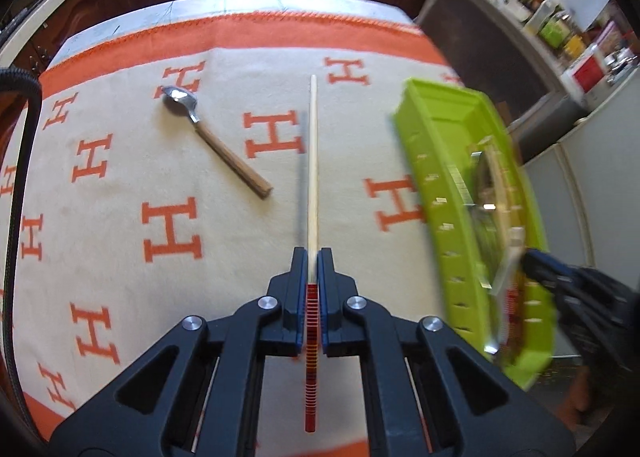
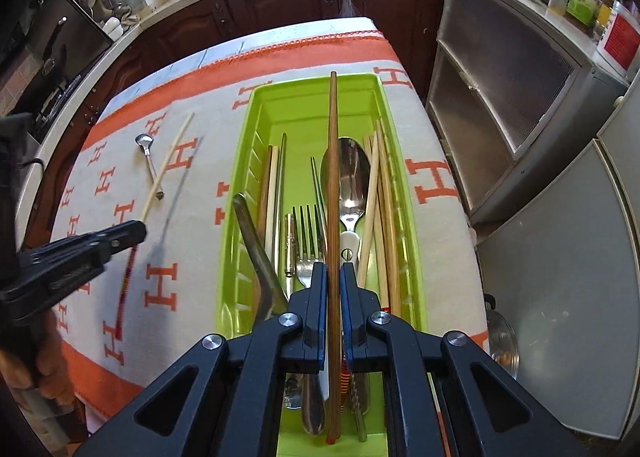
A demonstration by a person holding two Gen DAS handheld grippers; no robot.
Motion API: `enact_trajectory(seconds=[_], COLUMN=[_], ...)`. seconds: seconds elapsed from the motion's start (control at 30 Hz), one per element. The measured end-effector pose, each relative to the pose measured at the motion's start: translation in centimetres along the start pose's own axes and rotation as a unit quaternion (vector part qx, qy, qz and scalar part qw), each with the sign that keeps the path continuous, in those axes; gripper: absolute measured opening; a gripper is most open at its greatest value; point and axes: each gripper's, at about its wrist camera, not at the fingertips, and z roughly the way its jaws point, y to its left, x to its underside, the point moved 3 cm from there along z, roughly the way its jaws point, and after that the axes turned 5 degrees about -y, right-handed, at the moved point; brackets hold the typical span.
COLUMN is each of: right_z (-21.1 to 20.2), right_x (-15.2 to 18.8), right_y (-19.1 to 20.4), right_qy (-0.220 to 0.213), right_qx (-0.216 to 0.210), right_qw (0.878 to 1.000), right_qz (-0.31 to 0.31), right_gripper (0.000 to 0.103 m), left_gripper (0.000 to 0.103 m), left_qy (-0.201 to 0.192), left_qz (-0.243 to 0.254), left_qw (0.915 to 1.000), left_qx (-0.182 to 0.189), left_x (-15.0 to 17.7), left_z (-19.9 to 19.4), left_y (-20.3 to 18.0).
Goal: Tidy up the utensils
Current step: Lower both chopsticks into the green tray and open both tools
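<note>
My left gripper (image 1: 313,253) is shut on a pale chopstick (image 1: 312,161) with a red striped end, held above the cloth. It shows from the side in the right wrist view (image 2: 136,231). A small wooden-handled spoon (image 1: 216,141) lies on the cloth to its left, also visible in the right wrist view (image 2: 149,161). My right gripper (image 2: 333,269) is shut on a brown wooden chopstick (image 2: 333,177), held lengthwise over the green utensil tray (image 2: 236,161). The tray holds a fork (image 2: 308,233), a large spoon (image 2: 352,177) and several chopsticks (image 2: 384,209). In the left view the tray (image 1: 432,177) is blurred.
An orange and cream cloth with H letters (image 1: 172,229) covers the table. Dark wooden cabinets (image 2: 280,5) stand behind the table. Grey cabinets and a white fridge (image 2: 560,237) stand to the right. A metal pot lid (image 2: 502,341) shows at the table's right edge.
</note>
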Motion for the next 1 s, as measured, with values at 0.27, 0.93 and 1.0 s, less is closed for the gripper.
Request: enact_trajectory(seconds=[0.27,0.93,1.0], right_z=[1.2,-2.2,-2.3], right_x=[-0.3,2.0,2.0], right_y=[-1.1,-5.8,-5.5], right_qy=[0.012,-0.031,-0.032], right_qx=[-0.043,-0.066,-0.068], right_qw=[0.998,0.988,0.989], right_qz=[0.041,0.134,0.130], right_gripper=[0.025,0.026,0.026], left_gripper=[0.003,0.003,0.003], left_qy=[-0.007,0.070,0.069], left_qz=[-0.003,-0.008,-0.001], left_qw=[0.9951,0.9877,0.9888], left_qx=[0.099,0.139,0.132], left_x=[0.0,1.0,1.2], left_z=[-4.5,1.8,1.5], left_y=[-4.6,-10.9,-10.7])
